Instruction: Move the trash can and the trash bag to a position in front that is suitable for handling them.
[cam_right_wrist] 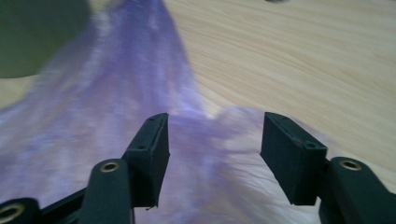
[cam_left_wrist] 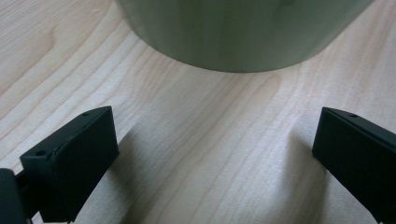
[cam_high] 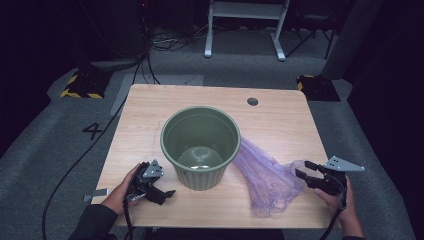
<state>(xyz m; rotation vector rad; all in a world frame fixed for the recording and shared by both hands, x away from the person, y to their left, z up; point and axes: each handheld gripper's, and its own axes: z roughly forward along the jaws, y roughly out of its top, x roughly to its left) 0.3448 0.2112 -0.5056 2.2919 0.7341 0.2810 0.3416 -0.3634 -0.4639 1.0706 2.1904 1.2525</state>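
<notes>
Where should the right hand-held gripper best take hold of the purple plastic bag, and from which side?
Probably at the loose raised edge of the purple plastic bag nearest the right hand-held gripper, coming in from the table's right. There the film stands up in a fold between the open jaws, while the far end lies flat against the green pot.

— Setting: you work in a lab or recording studio.
— Evidence: dark surround, grey carpet (cam_high: 45,150), a floor number "4" (cam_high: 92,131), hazard-striped stand bases (cam_high: 80,85), trailing cables (cam_high: 170,42), and one bare wooden table (cam_high: 280,130).
</notes>
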